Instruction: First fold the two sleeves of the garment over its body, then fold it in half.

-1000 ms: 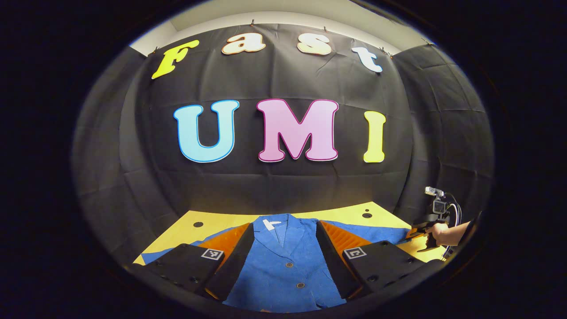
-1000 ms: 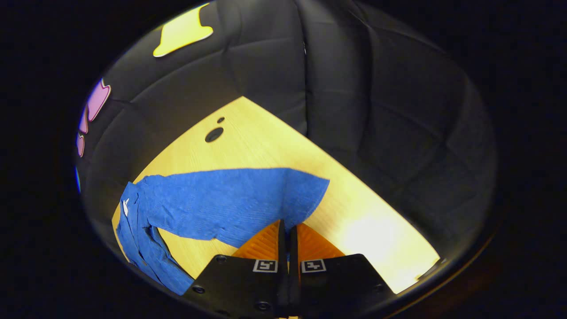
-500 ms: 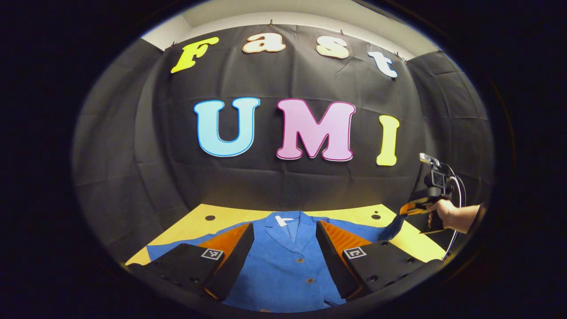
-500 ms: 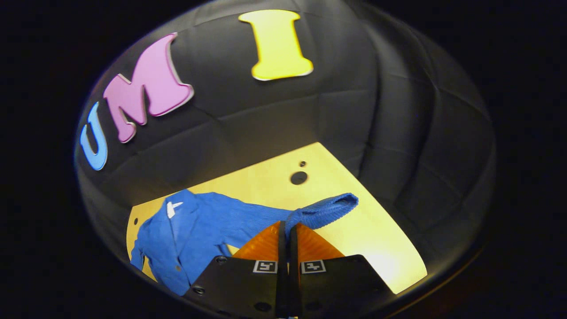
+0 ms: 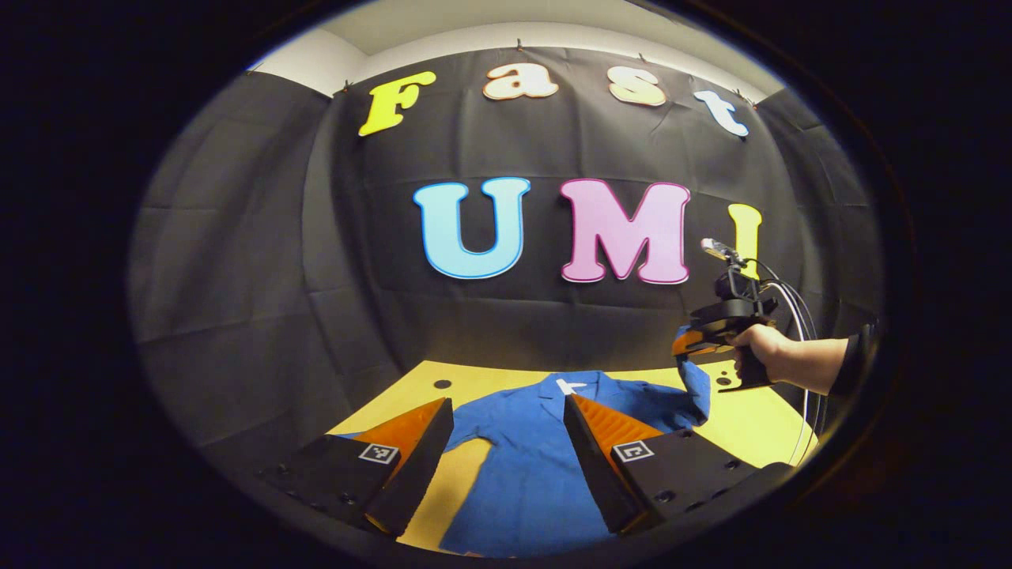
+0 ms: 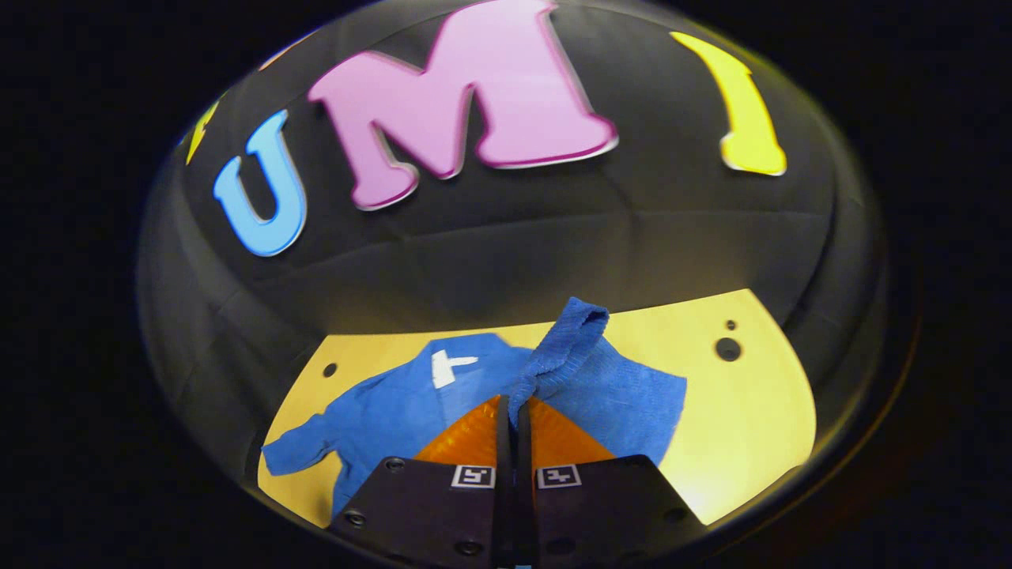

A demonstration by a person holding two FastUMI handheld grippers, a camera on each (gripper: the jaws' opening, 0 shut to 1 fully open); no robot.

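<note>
Lying on the yellow table point(image 5: 751, 427), the blue garment point(image 5: 530, 466) is spread front up with its collar toward the booth's far wall, and a small white tag point(image 6: 449, 367) sits inside the collar; no writing on it can be read. Square black-and-white markers point(image 6: 473, 476) are fixed on both grippers near the base of the fingers, patterned rather than lettered. In the right gripper view, the right gripper point(image 6: 514, 415) has its fingers pressed together on the cuff end of one sleeve point(image 6: 565, 348), which rises off the table and stands bunched above the fingertips, over the garment's shoulder. The other sleeve point(image 6: 304, 446) lies flat on the table, stretched out to the side. In the left gripper view the left gripper point(image 5: 506, 411) hangs above the garment's body with its fingers wide apart and nothing between them. Farther off in that view a hand point(image 5: 759, 348) holds the right gripper with the lifted sleeve hanging from it, cables looping behind. Dark round holes point(image 6: 727, 348) dot the table near its far corners, beside the black cloth wall point(image 5: 237, 276)
</note>
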